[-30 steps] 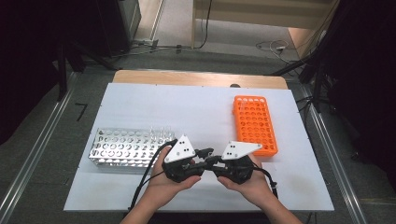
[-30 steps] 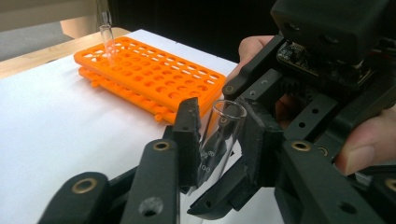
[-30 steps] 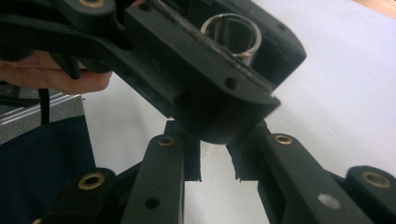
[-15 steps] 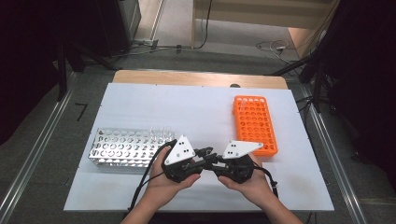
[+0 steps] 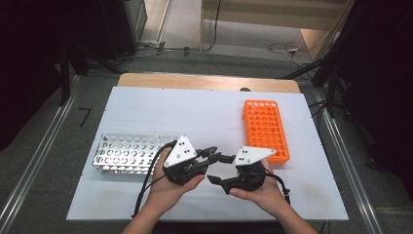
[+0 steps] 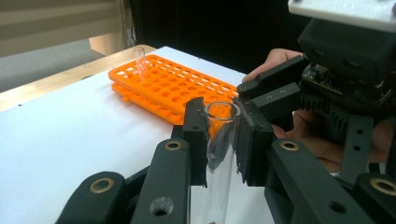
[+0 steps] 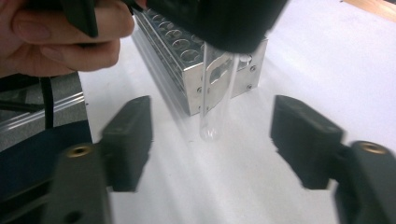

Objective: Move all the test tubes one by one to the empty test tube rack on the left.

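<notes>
1. The test tube (image 6: 219,140) is clear glass with an open round rim and a rounded bottom, empty as far as can be seen.
2. It stands roughly upright, clamped near its rim between the pads of the left tool (image 6: 223,135).
3. Its rounded bottom (image 7: 211,133) hangs just above the white table (image 5: 204,112), in front of the metal rack's (image 7: 205,65) corner.

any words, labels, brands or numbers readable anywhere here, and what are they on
None can be read.
Orange plastic tube rack: plain holes, no markings visible.
Silver metal tube rack: no label visible.
Clear glass test tube, clamped in the left hand-held gripper: no print.
White three-cornered plate on that gripper: small dark dots, no letters.
Right hand-held gripper, its jaws having just opened: no readable marking.
</notes>
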Motion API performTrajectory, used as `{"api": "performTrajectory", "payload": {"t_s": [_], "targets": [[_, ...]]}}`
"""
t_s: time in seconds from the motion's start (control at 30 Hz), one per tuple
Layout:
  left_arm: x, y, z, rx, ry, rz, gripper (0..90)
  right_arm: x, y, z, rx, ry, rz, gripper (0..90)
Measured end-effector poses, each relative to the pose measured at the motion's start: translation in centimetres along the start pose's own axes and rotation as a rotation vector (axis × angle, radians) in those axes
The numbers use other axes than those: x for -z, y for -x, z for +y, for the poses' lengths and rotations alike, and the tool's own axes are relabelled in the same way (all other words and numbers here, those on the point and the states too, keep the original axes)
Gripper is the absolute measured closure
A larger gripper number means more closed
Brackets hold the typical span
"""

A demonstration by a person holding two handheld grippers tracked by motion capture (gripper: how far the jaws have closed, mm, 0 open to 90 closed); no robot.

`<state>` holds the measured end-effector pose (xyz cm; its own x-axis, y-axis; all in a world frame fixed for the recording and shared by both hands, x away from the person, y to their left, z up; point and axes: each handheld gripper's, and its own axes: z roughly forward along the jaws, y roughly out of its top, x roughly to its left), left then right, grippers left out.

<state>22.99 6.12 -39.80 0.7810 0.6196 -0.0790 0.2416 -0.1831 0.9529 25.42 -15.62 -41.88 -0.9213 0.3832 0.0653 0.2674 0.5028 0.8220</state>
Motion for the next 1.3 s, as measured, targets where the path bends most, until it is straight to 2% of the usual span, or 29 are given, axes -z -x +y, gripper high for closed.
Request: {"api": "performTrajectory", "payload": {"t_s": [0.2, 0.43, 0.57, 0.67, 1.0, 1.3], "targets": [[0.5, -0.6, 0.4, -0.001, 0.013, 0.014, 76.1, 0.2, 0.3, -0.1, -0.013, 0.006, -0.029, 8.7], [1.3, -1.5, 0.9, 0.008, 0.035, 0.041, 76.1, 0.6, 1.2, -0.3, -0.039, 0.013, -0.051, 0.2], [1.9, -2.1, 1.1, 0.008, 0.043, 0.064, 76.1, 1.1, 1.9, -0.6, -0.06, 0.028, -0.039, 0.0], [2.5, -2.8, 1.2, 0.011, 0.047, 0.085, 76.1, 1.5, 2.4, -0.8, -0.078, 0.037, -0.049, 0.0], [5.1, -5.4, 1.7, 0.039, 0.085, 0.179, 76.1, 2.2, 3.4, -1.3, -0.089, 0.044, -0.077, 0.0], [6.7, -7.4, 1.5, 0.058, 0.096, 0.255, 76.1, 2.7, 3.8, -1.5, -0.091, 0.046, -0.094, 0.0]]}}
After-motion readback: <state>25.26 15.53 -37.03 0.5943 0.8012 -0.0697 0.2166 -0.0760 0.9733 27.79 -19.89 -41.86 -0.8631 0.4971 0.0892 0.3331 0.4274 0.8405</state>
